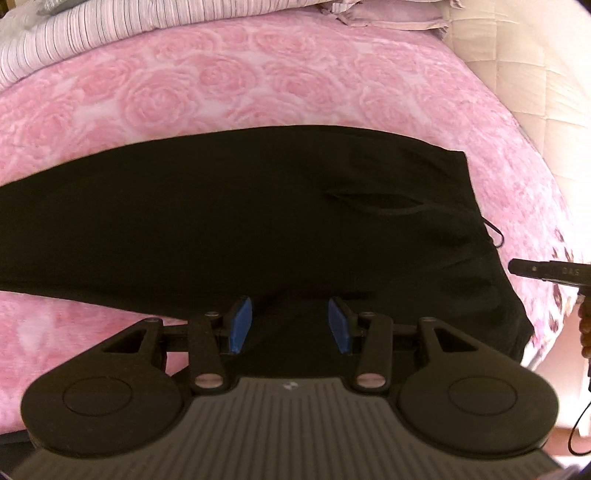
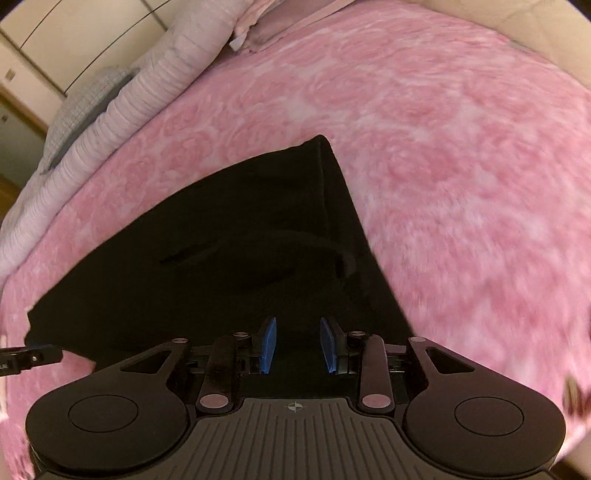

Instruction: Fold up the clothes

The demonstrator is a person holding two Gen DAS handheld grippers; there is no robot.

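Across the bed, a pink rose-pattern blanket (image 1: 258,85) fills most of both views; everything below is placed relative to it.

Black trousers (image 1: 221,221) lie flat near the blanket's middle, laid lengthwise, waistband end toward the right in the left wrist view. Slit pocket (image 1: 373,201) visible on top. Drawstring (image 1: 493,232) pokes out at the waistband edge onto the pink. In the right wrist view the same trousers (image 2: 240,240) taper to a corner pointing away from the camera, with pink blanket (image 2: 461,166) to the right.

Striped duvet (image 1: 92,37) is bunched along the blanket's far left edge. Pale pink pillow (image 1: 388,14) at the far edge, cream quilted cover (image 1: 517,74) beyond the right edge.

Left gripper (image 1: 290,325): jaws spread wide, blue pads (image 1: 242,325) over the trousers' near edge, nothing between them. Contact with the fabric: cannot tell.

Right gripper (image 2: 297,345): jaws apart, narrower gap, blue pads (image 2: 269,345) over black fabric near the waistband end, nothing pinched. This view is motion-blurred.

Each gripper's tip shows at the edge of the other's view, just off the trousers over the pink.
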